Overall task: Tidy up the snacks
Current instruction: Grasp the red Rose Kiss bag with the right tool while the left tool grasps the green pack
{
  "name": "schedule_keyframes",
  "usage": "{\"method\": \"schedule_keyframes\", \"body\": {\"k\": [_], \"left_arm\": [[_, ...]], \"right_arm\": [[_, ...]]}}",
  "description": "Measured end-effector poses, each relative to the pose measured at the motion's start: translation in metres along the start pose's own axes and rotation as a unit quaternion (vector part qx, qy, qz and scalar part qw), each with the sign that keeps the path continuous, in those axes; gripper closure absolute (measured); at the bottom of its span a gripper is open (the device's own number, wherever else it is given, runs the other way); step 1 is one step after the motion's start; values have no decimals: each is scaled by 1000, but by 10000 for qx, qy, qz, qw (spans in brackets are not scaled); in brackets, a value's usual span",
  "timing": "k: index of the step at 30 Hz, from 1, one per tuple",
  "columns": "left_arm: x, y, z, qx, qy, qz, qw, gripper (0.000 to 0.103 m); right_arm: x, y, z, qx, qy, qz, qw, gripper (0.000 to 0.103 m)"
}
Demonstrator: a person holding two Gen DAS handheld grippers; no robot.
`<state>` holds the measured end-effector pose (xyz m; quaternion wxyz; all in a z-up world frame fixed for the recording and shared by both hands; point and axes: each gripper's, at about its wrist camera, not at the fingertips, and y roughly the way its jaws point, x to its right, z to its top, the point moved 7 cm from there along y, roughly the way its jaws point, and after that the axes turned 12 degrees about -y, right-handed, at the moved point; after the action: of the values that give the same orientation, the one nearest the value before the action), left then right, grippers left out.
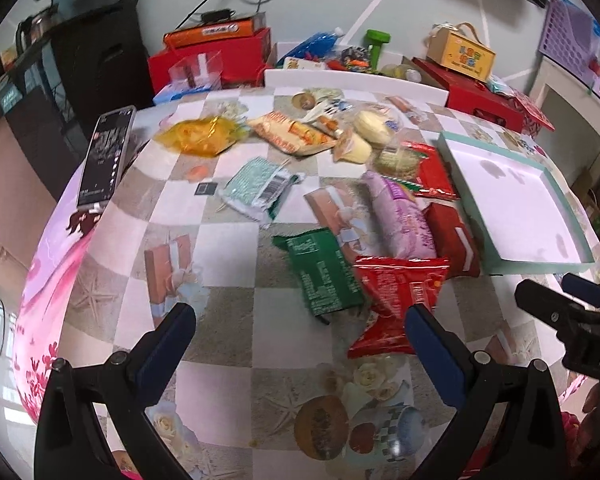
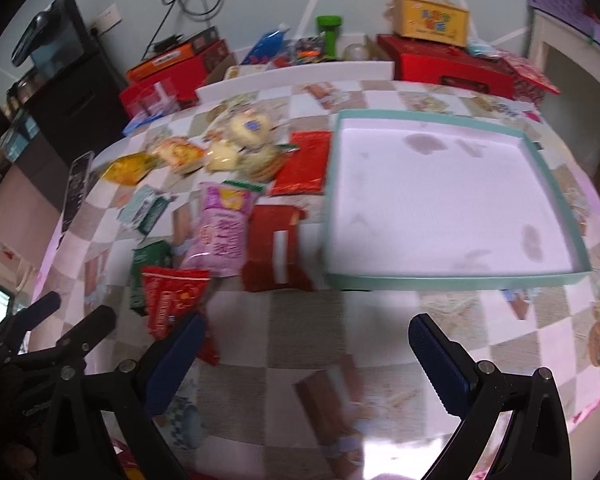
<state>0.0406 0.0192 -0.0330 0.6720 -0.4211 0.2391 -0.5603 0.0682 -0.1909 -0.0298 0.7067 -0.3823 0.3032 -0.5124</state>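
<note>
Several snack packs lie scattered on the patterned table. A red pack lies nearest, with a green pack, a pink pack and a dark red pack behind it. An empty shallow box with a teal rim and white floor sits at the right; it also shows in the right wrist view. My left gripper is open and empty, hovering just before the red pack. My right gripper is open and empty, above the table in front of the box, with the red pack by its left finger.
A phone lies at the table's left edge. A yellow pack, a pale green pack and round cakes lie farther back. Red boxes and clutter line the far edge behind a white board.
</note>
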Motion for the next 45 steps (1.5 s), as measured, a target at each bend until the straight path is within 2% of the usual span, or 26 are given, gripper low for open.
{"method": "schedule_keyframes", "body": {"k": [7,16,22,30,35,36,38,40,43,45], "left_arm": [[-24,24,4,-347,-343,-3,9988,0],[-45,46,10,-571,-636,34,9963,2],[-52,57,13,-685,-816,-52,9943,2],[-35,72,14,-888,-766,-212,9929,3],[-18,80,18,-960,-620,-295,9930,3],[-15,82,17,-986,-593,-292,9929,4],[-8,85,17,-1044,-562,-344,9923,8],[-1,88,18,-1065,-522,-364,9923,9],[8,93,19,-1070,-379,-281,9931,15],[14,96,19,-1041,-225,-210,9941,16]], "right_arm": [[-42,30,2,-287,-434,385,9979,0],[-73,59,6,-511,-616,625,9948,0],[-78,75,8,-639,-633,637,9939,0],[-68,85,12,-607,-480,540,9955,1],[-56,85,12,-601,-383,427,9965,22],[-54,85,13,-598,-385,409,9966,24],[-51,83,13,-561,-361,396,9970,36],[-49,82,13,-545,-352,391,9971,41],[-48,81,12,-530,-338,395,9972,57],[-48,81,12,-527,-340,378,9973,60]]}}
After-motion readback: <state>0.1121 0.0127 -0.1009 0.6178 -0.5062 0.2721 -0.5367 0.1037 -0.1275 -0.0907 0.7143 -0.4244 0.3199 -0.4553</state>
